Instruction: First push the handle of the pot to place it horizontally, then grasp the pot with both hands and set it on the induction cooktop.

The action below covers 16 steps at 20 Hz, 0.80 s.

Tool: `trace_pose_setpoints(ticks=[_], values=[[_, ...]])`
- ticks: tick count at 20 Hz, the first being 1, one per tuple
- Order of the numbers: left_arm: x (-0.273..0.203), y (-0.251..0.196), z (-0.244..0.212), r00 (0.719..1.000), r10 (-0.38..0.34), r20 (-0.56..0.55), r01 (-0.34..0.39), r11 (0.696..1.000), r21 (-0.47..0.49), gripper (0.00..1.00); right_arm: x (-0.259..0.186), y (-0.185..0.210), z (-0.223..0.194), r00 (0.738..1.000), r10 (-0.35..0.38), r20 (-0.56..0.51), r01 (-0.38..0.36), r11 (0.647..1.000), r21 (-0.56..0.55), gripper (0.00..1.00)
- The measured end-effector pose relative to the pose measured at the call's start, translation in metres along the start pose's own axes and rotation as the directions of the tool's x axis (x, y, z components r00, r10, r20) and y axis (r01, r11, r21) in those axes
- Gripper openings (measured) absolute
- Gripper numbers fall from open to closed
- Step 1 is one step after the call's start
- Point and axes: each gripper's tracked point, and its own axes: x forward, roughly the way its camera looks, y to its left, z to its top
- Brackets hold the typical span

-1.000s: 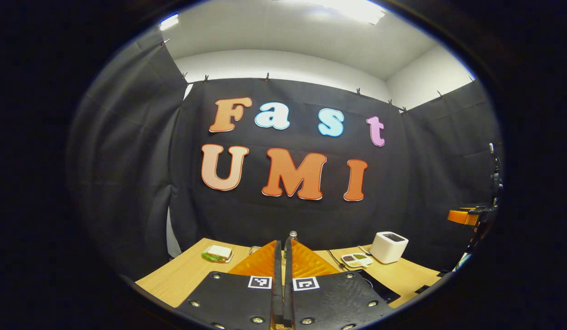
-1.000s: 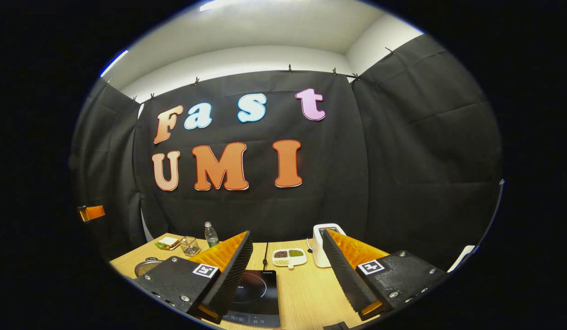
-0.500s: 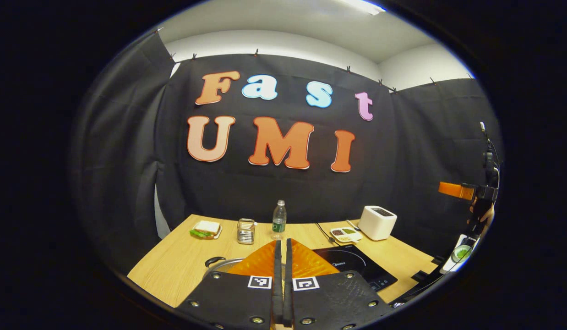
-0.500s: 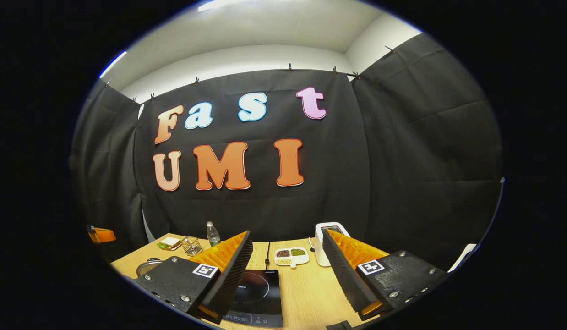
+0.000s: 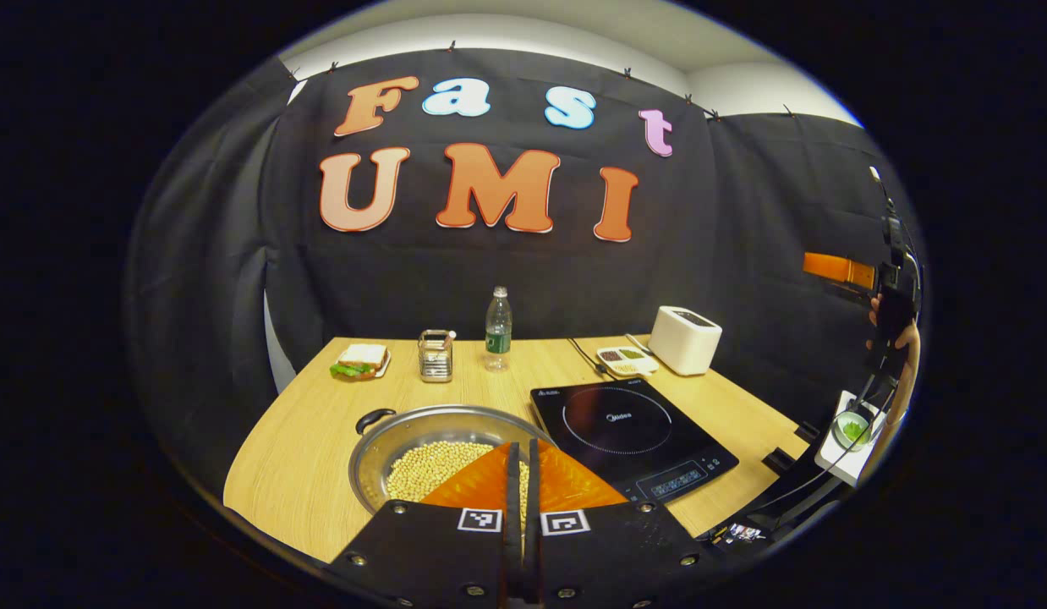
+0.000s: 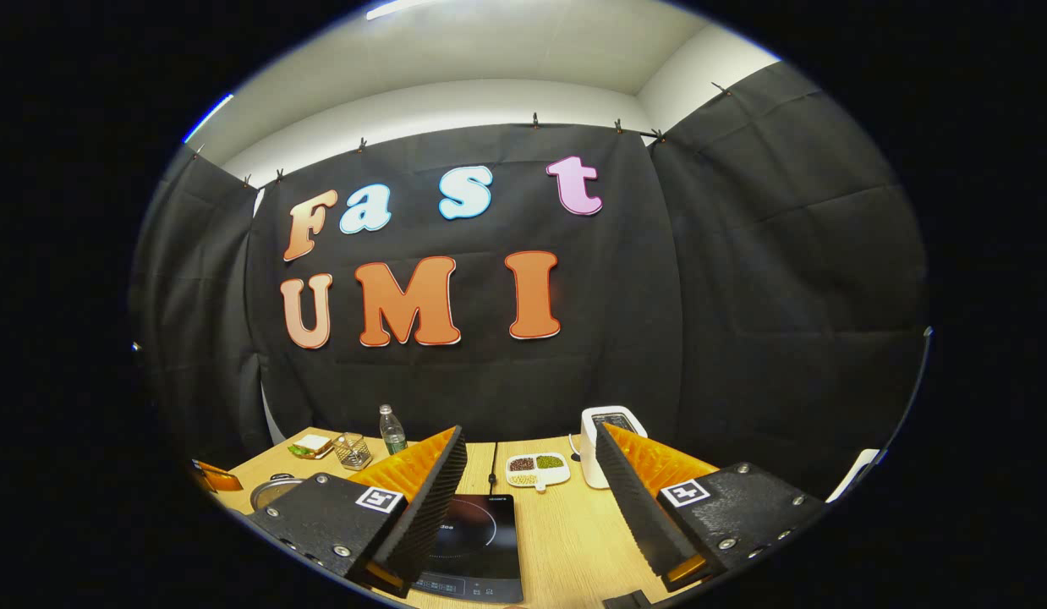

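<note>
The shallow steel pot [image 5: 435, 452] full of pale beans sits on the wooden table [image 5: 304, 457] at nine o'clock from the black induction cooktop [image 5: 629, 427]. Its small black handle [image 5: 375, 418] points to ten o'clock. The left gripper [image 5: 521, 457], fingers pressed together and empty, hovers above; a careless shove could spill beans. The right gripper [image 6: 532, 491] gapes wide.

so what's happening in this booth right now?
A person holds a gripper in each hand over a wooden table. The left gripper, fingers shut and empty, hangs just above the pot of beans, which sits beside the induction cooktop. The right gripper is open above the cooktop. Neither touches the pot yet.
</note>
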Motion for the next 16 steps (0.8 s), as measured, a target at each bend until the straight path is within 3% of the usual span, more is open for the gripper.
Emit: trace_pose_setpoints(ticks=[7,16], values=[[-0.01,-0.02,-0.075,0.984,-0.047,-0.173,0.057,0.997,0.054,0.02,0.003,0.008,-0.009,0.999,0.031,-0.024,-0.03,0.999,0.039,0.95],[-0.008,-0.022,-0.15,0.94,-0.059,-0.337,0.075,0.997,0.033,0.02,0.002,0.011,-0.014,0.999,0.042,-0.025,-0.042,0.999,0.033,0.95]])
